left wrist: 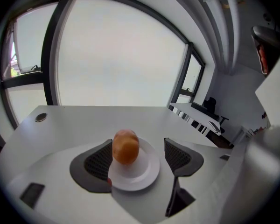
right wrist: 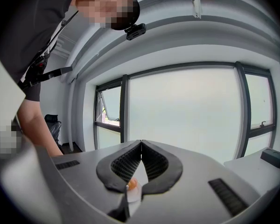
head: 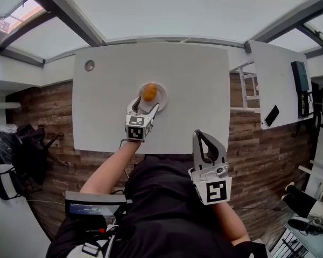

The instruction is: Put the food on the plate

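An orange-brown rounded piece of food (head: 149, 91) rests on a small white plate (head: 162, 93) near the middle of the white table (head: 194, 74). My left gripper (head: 144, 105) is open at the plate's near side. In the left gripper view the food (left wrist: 126, 146) stands on the plate (left wrist: 142, 175) between the spread pads (left wrist: 100, 161), closer to the left pad. My right gripper (head: 199, 136) is held back over the table's near edge, shut on nothing. In the right gripper view its jaws (right wrist: 141, 143) meet at the tips, and the food (right wrist: 132, 184) shows far off through the gap below.
A round grommet hole (head: 89, 65) sits at the table's far left corner. A second white table (head: 277, 74) to the right carries a black device (head: 300, 77) and a phone (head: 272, 115). A white rack (head: 248, 87) stands between the tables. Black chairs (head: 29, 149) stand on the wood floor at left.
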`<state>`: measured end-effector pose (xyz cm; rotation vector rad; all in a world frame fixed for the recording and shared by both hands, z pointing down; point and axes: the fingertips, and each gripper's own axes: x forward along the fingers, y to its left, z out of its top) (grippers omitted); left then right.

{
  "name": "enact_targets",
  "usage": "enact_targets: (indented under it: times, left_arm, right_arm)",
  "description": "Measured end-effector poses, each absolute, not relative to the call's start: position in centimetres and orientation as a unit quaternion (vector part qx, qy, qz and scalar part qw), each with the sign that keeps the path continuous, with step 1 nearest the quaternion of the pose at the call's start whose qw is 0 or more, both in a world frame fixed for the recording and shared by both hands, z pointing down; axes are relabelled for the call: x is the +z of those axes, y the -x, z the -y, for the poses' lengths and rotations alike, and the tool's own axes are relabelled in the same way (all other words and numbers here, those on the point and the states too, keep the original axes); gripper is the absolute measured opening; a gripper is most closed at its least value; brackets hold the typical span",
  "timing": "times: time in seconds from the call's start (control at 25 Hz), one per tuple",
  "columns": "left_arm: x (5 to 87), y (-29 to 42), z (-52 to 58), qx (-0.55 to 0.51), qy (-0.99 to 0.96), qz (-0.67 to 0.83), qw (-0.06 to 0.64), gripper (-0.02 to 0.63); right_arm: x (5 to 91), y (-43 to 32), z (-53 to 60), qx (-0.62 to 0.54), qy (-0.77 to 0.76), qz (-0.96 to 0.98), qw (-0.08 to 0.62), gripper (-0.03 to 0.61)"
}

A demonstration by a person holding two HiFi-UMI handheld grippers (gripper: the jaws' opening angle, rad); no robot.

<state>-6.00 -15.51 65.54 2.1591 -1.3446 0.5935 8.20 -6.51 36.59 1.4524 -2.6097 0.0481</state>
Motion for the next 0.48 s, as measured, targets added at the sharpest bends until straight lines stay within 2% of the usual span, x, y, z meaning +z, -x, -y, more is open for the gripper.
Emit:
enact_targets:
  times: [0.24, 0.48]
  left_arm:
    - [62.3, 5.7, 14.2, 0.192, -0.8, 0.505, 0.26, 0.333]
    - [56.8, 4.1, 12.8, 0.132, -0.825, 0.499, 0.229, 0.333]
  right_arm:
    - [36.4, -7.9, 6.2, 0.01, -0.479, 0.875, 0.07, 0.008]
    - [35.9, -7.6, 5.8, 0.006, -0.472, 0.879, 0.062, 0.008]
